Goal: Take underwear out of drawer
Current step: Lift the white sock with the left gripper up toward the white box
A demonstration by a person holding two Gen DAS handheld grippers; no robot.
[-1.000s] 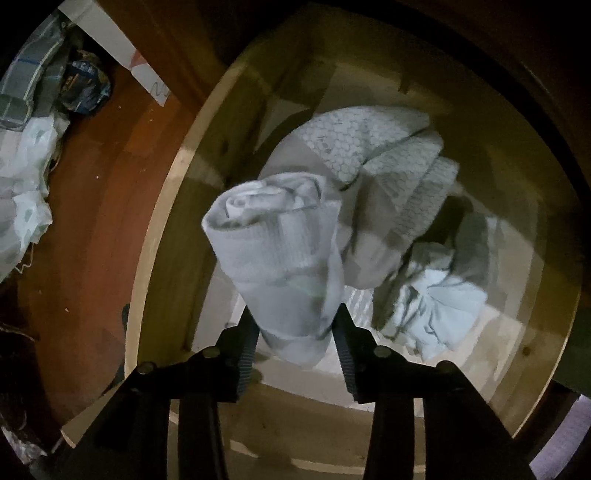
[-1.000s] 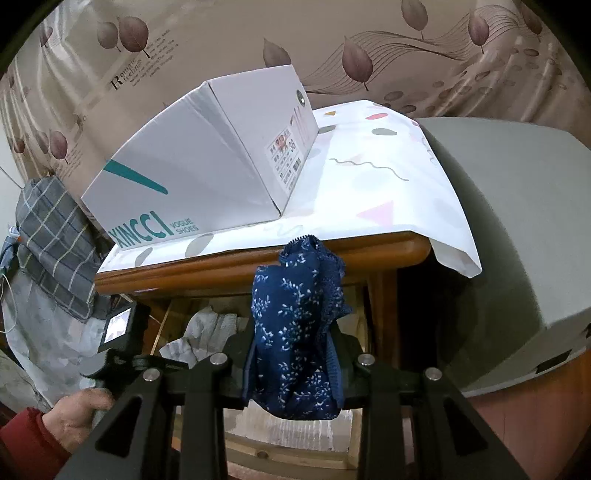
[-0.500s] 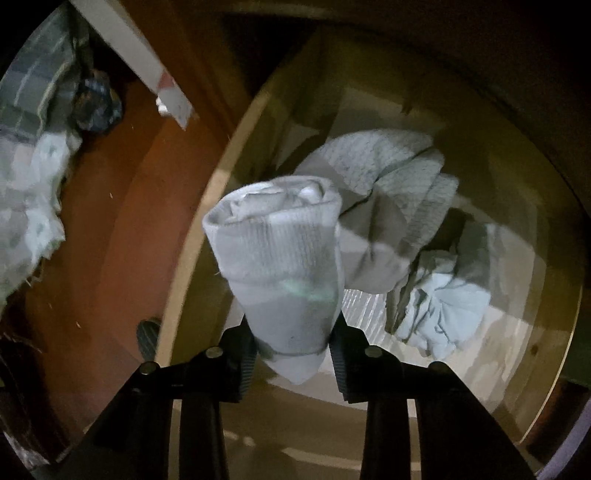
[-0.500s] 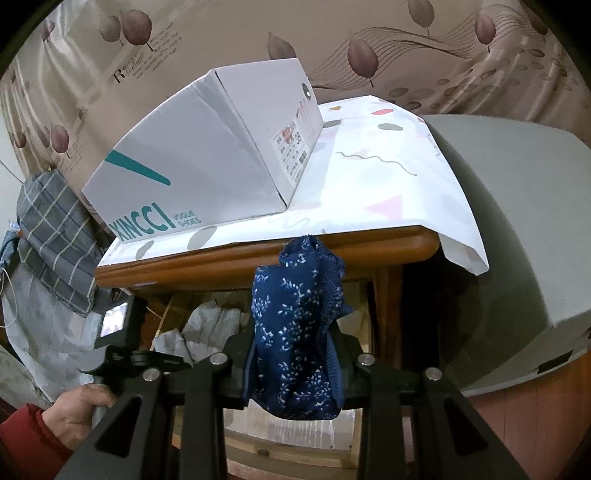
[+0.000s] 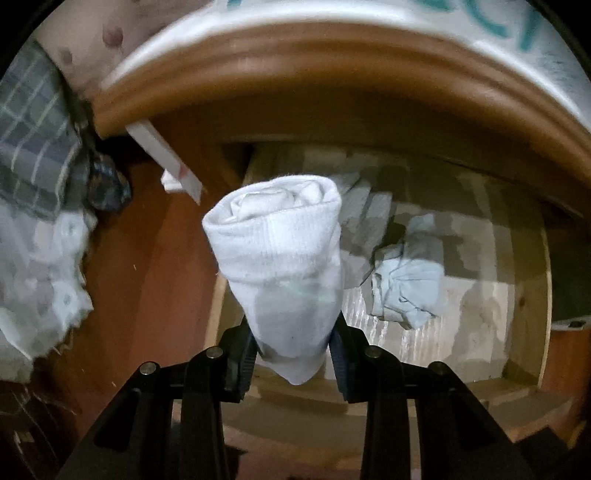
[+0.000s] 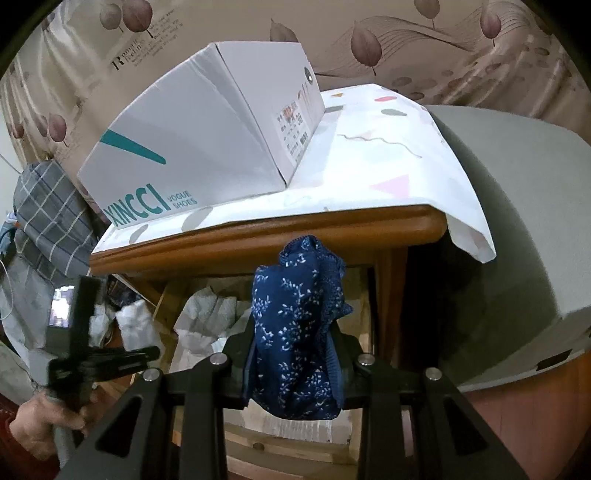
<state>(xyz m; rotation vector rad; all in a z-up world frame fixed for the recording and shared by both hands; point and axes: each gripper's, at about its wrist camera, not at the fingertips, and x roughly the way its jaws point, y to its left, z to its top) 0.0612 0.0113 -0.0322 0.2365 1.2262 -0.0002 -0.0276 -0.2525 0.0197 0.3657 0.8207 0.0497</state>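
Leaf-print wallpaper [image 6: 424, 33] backs a wooden table bearing a shoe box [image 6: 207, 136]. My right gripper [image 6: 293, 373] clamps the navy floral underwear [image 6: 295, 325], centre frame: soft, light, best pinched mid-bundle. Only the left view shows the drawer [image 5: 524, 295] floor; there my left gripper [image 5: 293, 354] squeezes a white roll [image 5: 280, 258].
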